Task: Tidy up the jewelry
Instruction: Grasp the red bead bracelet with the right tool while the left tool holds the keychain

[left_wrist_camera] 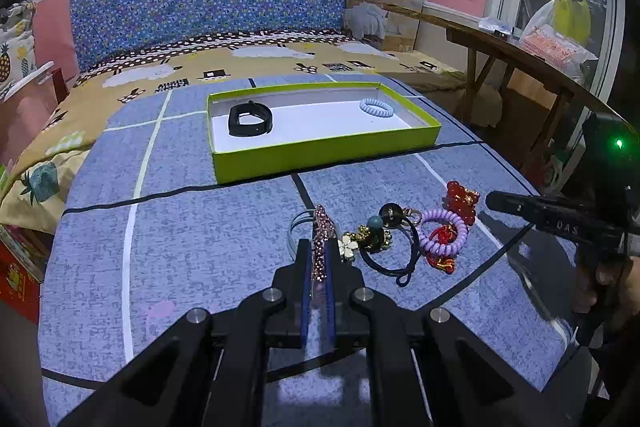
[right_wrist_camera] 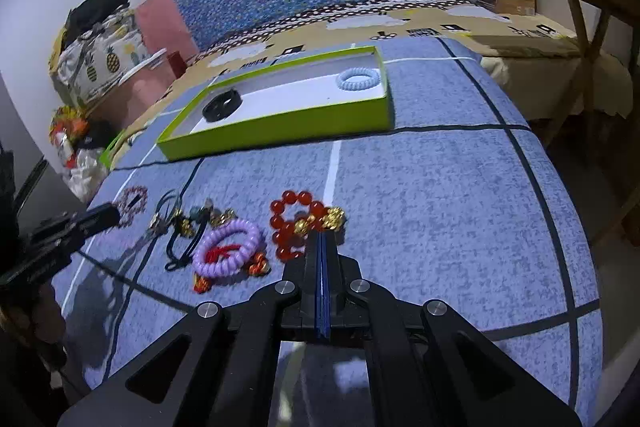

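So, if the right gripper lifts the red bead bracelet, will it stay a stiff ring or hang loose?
The red bead bracelet will probably hang loose: it is separate round beads that already lie in an uneven loop. The smooth, glossy beads may slip between the fingers. The gold charms on one side could make it hang lopsided.

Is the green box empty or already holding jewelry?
Partly filled: the green box holds a black band and a pale blue coil tie.

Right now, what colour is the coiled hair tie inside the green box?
Pale blue coiled hair tie; right wrist view shows it best.
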`<state>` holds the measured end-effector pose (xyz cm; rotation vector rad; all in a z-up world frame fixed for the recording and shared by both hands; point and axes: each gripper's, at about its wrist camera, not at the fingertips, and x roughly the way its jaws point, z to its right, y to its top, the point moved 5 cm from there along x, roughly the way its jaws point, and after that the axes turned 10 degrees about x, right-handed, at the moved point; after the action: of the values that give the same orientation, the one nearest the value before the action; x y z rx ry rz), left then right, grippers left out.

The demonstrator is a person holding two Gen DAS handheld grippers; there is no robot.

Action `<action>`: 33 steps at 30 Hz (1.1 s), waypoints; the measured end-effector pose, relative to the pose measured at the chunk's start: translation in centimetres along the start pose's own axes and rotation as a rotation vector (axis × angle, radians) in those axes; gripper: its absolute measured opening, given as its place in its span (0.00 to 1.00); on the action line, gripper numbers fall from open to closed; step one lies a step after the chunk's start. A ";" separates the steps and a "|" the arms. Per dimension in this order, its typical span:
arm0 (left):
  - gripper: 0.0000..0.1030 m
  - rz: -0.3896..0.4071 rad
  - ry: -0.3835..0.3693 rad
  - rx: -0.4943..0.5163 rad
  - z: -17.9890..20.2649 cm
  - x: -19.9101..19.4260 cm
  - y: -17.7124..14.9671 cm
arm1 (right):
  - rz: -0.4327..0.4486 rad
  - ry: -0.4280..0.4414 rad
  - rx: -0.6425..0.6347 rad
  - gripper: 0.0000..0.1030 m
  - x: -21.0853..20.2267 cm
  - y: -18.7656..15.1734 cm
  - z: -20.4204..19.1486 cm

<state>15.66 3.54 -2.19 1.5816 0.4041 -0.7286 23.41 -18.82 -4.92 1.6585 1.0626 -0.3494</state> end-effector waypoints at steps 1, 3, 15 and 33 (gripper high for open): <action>0.06 -0.001 0.000 -0.001 0.0 0.0 0.0 | -0.006 0.005 0.008 0.02 0.1 0.2 0.1; 0.06 -0.002 -0.001 -0.005 -0.1 0.1 0.0 | -0.011 0.004 0.018 0.20 0.5 0.5 0.2; 0.06 -0.005 -0.004 -0.011 -0.2 0.2 -0.2 | -0.098 0.070 0.089 0.34 3.2 1.5 0.2; 0.06 -0.006 -0.010 -0.011 -0.1 0.2 -0.3 | -0.082 0.054 0.074 0.15 2.8 1.4 0.2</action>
<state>15.62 3.63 -2.49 1.5671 0.4047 -0.7370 26.13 -17.69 -6.01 1.7012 1.1722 -0.4034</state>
